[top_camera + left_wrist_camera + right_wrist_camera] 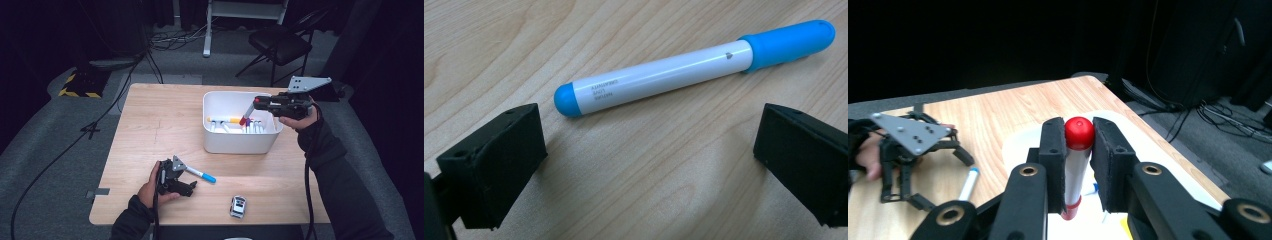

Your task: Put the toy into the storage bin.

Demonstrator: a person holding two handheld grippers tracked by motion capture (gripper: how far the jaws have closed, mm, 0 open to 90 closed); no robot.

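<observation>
High view: right gripper [250,111] pinches a red-capped marker [247,114], tilted over the white bin [240,142] where other markers lie, likely for dropping in. Left gripper [192,181] rests beside the blue marker [201,174] on the table [150,130].

Left gripper view: jaws spread, blue marker [684,72] just ahead, untouched, lined up for a grab.

Right gripper view: pads clamp the red-capped marker [1078,165] near its cap.

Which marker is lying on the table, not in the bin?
The blue-capped marker, lying flat on the table before the left hand-held gripper. The other markers are in or above the white bin.
</observation>
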